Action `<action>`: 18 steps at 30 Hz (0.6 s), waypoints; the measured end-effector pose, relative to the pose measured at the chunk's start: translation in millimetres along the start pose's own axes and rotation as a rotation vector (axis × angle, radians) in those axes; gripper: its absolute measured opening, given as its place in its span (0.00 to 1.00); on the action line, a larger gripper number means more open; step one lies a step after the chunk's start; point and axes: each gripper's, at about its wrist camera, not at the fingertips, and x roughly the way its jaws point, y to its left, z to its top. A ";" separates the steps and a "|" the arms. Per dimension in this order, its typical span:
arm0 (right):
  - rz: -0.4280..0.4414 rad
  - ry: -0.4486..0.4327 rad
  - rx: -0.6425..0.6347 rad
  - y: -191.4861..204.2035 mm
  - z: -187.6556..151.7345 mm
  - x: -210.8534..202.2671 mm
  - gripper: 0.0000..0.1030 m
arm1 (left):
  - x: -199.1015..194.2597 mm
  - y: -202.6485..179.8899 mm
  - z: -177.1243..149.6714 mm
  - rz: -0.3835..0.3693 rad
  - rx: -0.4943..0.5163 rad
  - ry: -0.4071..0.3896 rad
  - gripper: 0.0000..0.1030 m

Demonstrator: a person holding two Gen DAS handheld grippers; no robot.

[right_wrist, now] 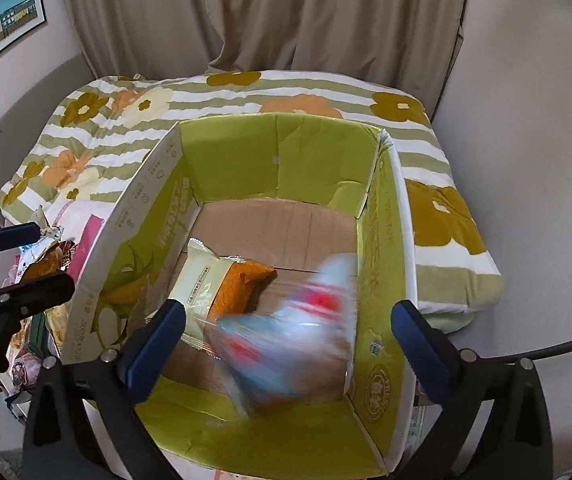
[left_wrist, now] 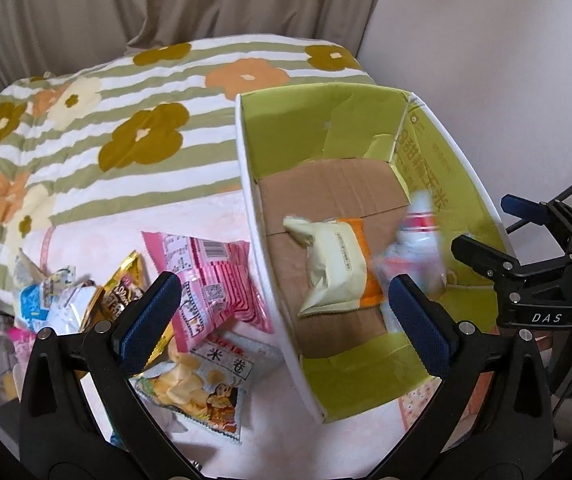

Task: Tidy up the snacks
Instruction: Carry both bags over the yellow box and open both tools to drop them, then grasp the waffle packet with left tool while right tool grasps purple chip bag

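Right wrist: blurred packet (right_wrist: 306, 328) between open right gripper (right_wrist: 286, 344) jaws.

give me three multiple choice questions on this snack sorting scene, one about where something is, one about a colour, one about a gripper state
1. Where does the pink snack packet lie?
A. inside the box
B. outside the box, beside its left wall
C. on the flowered blanket

2. What colour are the inner walls of the cardboard box?
A. lime green
B. dark blue
C. red

3. How does the right gripper stand?
A. shut on the cream and orange packet
B. shut with nothing in it
C. open, holding nothing

Answers:
1 B: in the left wrist view it lies on the pale surface with the other loose packets, just outside the box wall.
2 A: the walls and inner flaps are green around a brown cardboard floor.
3 C: its blue pads stand wide apart above the box, and the blurred white, red and blue packet is clear of them.
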 end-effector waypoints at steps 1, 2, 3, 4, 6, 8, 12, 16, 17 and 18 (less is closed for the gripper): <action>0.005 -0.006 0.003 -0.7 -1.6 -1.6 0.99 | -1.6 0.4 -1.6 0.002 -0.003 0.000 1.00; 0.011 -0.010 0.009 -0.1 -3.5 -3.6 0.99 | -3.4 0.7 -3.3 0.006 -0.006 -0.001 0.99; 0.023 -0.012 0.023 -0.6 -5.5 -6.2 0.99 | -5.4 0.9 -4.0 0.007 -0.009 -0.004 0.99; 0.032 -0.012 0.036 0.4 -6.6 -8.7 0.99 | -7.6 0.8 -5.6 0.007 -0.013 -0.007 0.99; 0.051 -0.017 0.064 -2.2 -10.2 -15.7 0.99 | -14.7 0.7 -8.8 0.009 -0.022 -0.020 1.00; 0.064 -0.057 0.087 -4.3 -12.8 -27.6 0.99 | -24.5 -0.4 -11.7 0.008 -0.032 -0.044 1.00; 0.104 -0.147 0.103 -6.8 -16.4 -58.3 0.99 | -48.1 -3.7 -17.3 0.018 -0.053 -0.097 1.00; 0.112 -0.198 0.072 -1.6 -18.5 -82.3 0.99 | -72.6 -5.7 -24.8 0.042 -0.070 -0.150 1.00; 0.120 -0.206 0.058 0.2 -19.3 -87.3 0.99 | -78.9 -5.5 -28.2 0.050 -0.073 -0.161 1.00; 0.128 -0.214 0.044 3.1 -19.9 -91.9 0.99 | -85.8 -5.0 -31.8 0.061 -0.078 -0.171 1.00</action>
